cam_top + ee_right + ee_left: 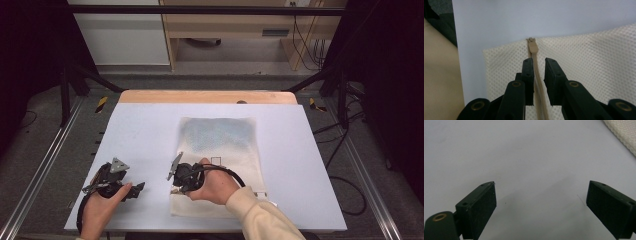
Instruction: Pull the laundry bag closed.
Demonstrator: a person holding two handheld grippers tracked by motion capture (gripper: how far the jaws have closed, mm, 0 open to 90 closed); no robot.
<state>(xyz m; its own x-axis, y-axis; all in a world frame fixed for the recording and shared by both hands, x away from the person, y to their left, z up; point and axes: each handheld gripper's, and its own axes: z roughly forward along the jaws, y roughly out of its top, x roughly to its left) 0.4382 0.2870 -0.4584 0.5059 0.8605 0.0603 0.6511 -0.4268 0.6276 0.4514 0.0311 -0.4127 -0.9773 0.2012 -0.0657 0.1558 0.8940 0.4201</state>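
Our right claw [539,67] nearly pinches the strap [534,50] at the bag's [220,135] near left corner; the strap runs straight between its jaws. Our left claw [540,202], spread, waits on the tabletop [145,130] left.

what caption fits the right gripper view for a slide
Right tongs nearly closed around the tan zipper strip of a cream mesh laundry bag lying on the pale table.

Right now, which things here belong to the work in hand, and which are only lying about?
In the work:
- mesh bag, flat on the table
- its tan zipper strip, lying between the right tool's nearly closed jaws
- left tool, open over the bare table

Lying about:
- wooden shelf unit behind the table
- cables on the floor
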